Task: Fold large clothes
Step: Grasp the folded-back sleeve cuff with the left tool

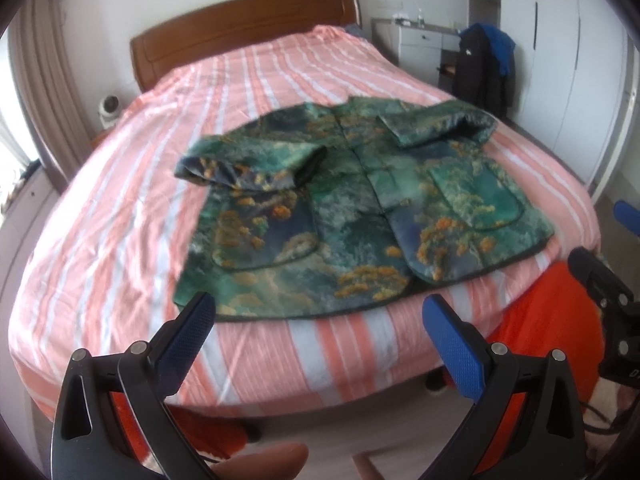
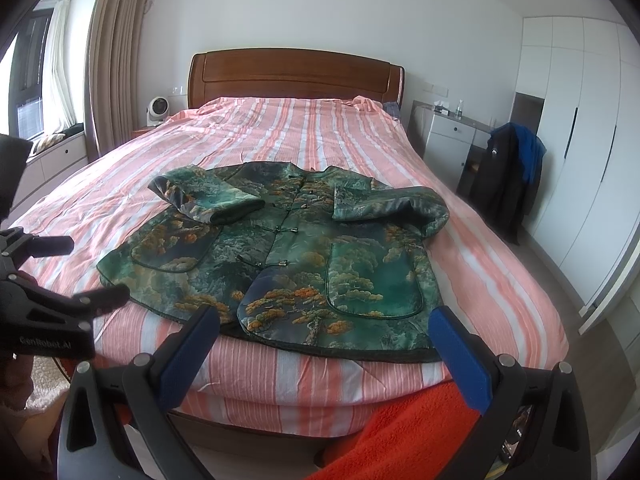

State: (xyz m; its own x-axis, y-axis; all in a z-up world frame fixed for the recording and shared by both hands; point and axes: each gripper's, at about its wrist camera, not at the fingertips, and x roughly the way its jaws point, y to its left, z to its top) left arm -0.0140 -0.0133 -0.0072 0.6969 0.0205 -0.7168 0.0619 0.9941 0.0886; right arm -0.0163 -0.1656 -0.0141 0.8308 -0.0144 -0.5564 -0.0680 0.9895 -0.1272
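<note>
A green jacket (image 1: 352, 216) with an orange tree pattern lies flat, front up, on the striped bed; it also shows in the right wrist view (image 2: 304, 256). Both sleeves are folded inward across the chest. Its hem lies near the bed's foot edge. My left gripper (image 1: 320, 312) is open and empty, held just short of the hem's left part. My right gripper (image 2: 324, 324) is open and empty, near the hem's right part. The left gripper's black body (image 2: 48, 308) shows at the left of the right wrist view.
The bed (image 2: 280, 132) has a pink and white striped cover and a wooden headboard (image 2: 296, 76). An orange blanket (image 2: 404, 428) hangs below the foot edge. A chair with dark clothes (image 2: 508, 172) stands on the right, next to white wardrobes (image 2: 580, 128). A small fan (image 2: 158, 110) sits at the left.
</note>
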